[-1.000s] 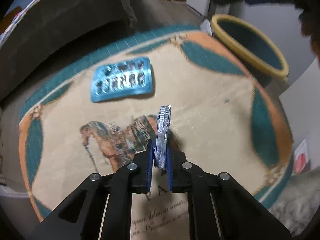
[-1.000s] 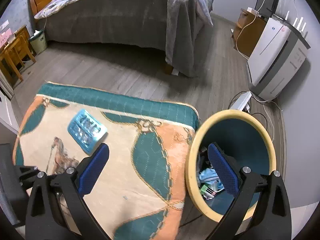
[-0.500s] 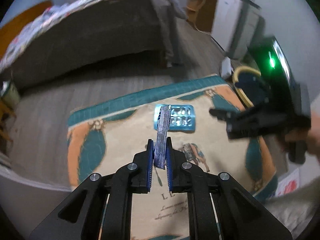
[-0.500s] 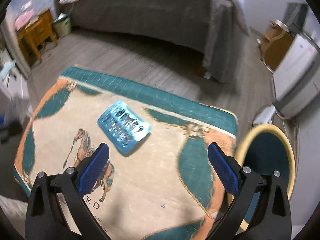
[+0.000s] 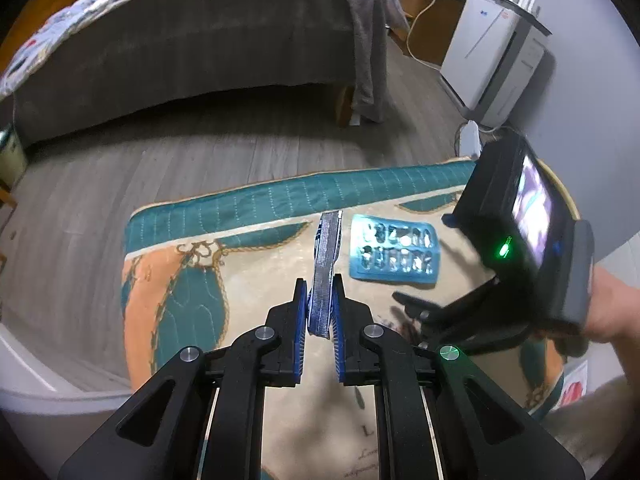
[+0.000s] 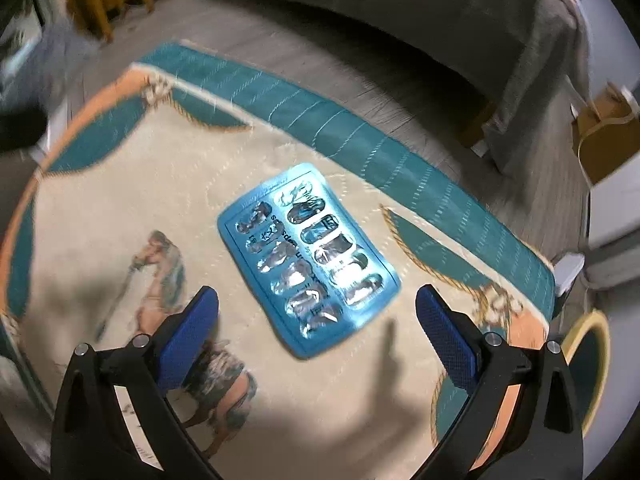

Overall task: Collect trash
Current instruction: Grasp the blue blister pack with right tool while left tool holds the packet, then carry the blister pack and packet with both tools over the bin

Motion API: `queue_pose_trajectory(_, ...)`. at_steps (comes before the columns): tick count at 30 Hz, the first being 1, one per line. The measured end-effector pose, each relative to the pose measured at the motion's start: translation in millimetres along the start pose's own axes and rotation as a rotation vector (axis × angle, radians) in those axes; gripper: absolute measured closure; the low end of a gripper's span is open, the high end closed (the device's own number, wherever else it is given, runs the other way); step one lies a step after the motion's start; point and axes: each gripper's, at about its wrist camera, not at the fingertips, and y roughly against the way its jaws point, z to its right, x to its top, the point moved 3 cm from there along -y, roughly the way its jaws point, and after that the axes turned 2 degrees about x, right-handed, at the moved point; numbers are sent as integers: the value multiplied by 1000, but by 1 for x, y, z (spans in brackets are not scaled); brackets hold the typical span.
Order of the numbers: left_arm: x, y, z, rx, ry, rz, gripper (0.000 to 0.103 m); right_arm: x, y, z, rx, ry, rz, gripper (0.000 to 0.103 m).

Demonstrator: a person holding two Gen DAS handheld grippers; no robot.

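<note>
**Left fingers pinch one foil strip; a blue blister pack lies between your spread right fingers**

Your left gripper (image 5: pixel 320 312) has its blue-padded fingers (image 5: pixel 301 308) pressed onto a silvery foil strip (image 5: pixel 326 264). The strip stands edge-on between the pads and sticks out forward past the tips, held up above the patterned cloth (image 5: pixel 256 264) that covers the table (image 5: pixel 36 396).

The second piece of trash, a blue blister pack (image 5: pixel 394 254), lies flat on the cream middle of the cloth, just to the right of the held strip in the left wrist view. Its pockets look pushed out and crumpled, with shiny foil showing. In the right wrist view the same blister pack (image 6: pixel 308 260) sits at a slant, close to the printed horse figure (image 6: pixel 168 276) and inside the teal border.

Your right gripper (image 6: pixel 316 344) has its fingers (image 6: pixel 190 334) spread wide. The pack lies ahead of the tips and in line with the gap between them, and neither pad touches it. From the left wrist view the right gripper (image 5: pixel 416 308) is blurred, with a green light and a small lit screen on its body, hanging over the right part of the cloth near the pack.

A yellow-rimmed bin (image 6: pixel 588 356) shows at the right edge of the right wrist view, beyond the table corner. A bed (image 5: pixel 192 40) with a dark grey cover stands across the wood floor (image 5: pixel 200 148).
</note>
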Motion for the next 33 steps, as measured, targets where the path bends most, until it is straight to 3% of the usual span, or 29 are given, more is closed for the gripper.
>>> queue_pose_trajectory(6, 7, -18, -10, -25, 14, -29, 90, 13, -11, 4, 10, -3, 11, 6)
queue_pose_trajectory(10, 10, -22, -9, -33, 13, -41, 90, 15, -17, 11, 72, -55, -2, 7)
queue_pose_trajectory(14, 14, -23, -4, -43, 10, -37, 90, 15, -11, 10, 102, -55, 4, 31)
queue_pose_trajectory(18, 14, -20, 7, -41, -5, -26, 90, 8, 1, 6, 120, -45, 7, 33)
queue_pose_trajectory(24, 14, -11, 29, -36, -37, 1, 90, -5, 29, 20, 89, -67, 44, 33)
queue_pose_trajectory(33, 18, 3, 72, -44, -82, 53, 90, -37, 87, 76, 2, -219, 142, 33)
